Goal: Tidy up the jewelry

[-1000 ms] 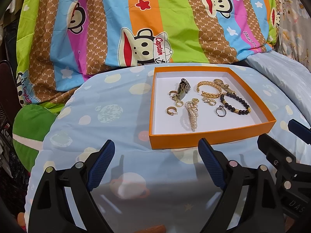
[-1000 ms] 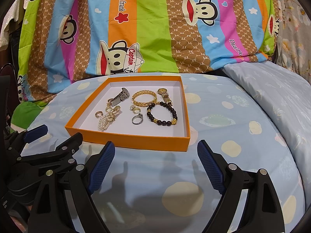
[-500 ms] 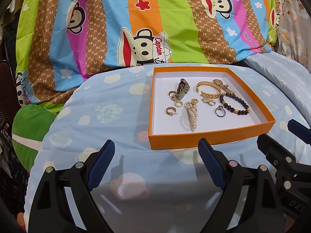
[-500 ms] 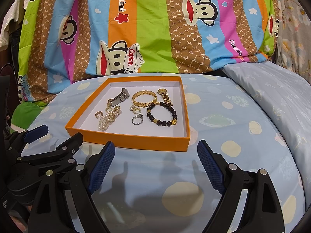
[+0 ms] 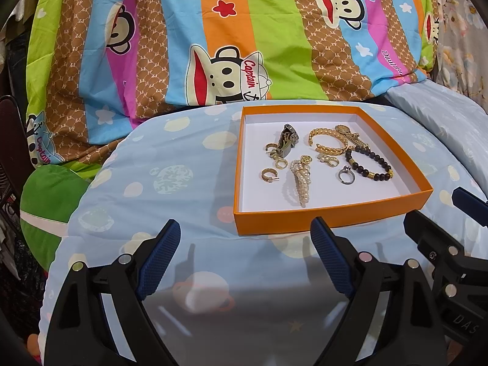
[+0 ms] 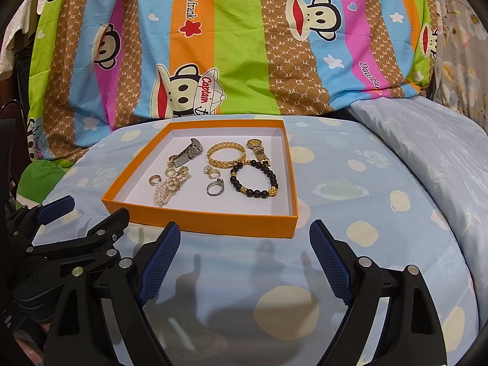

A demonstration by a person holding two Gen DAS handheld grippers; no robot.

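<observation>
Inside orange tray (image 5: 332, 215), bead bracelet (image 5: 369, 164), pearl bracelet (image 5: 300, 180), rings, watches

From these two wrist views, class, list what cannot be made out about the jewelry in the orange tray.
- Silver watch: dial unreadable in both views; seen edge-on, too small.
- Small gold rings: count unclear; they overlap beside the watch.
- Gold watch: in the left view, partly behind the gold chain bracelet.
- Tray floor by the near wall: hidden.

You see a bed with a light blue sheet (image 5: 170, 189) full of pale round spots; an orange box (image 5: 329, 213) sits flat on it; a bright striped monkey blanket (image 5: 213, 45) lies behind the box.
</observation>
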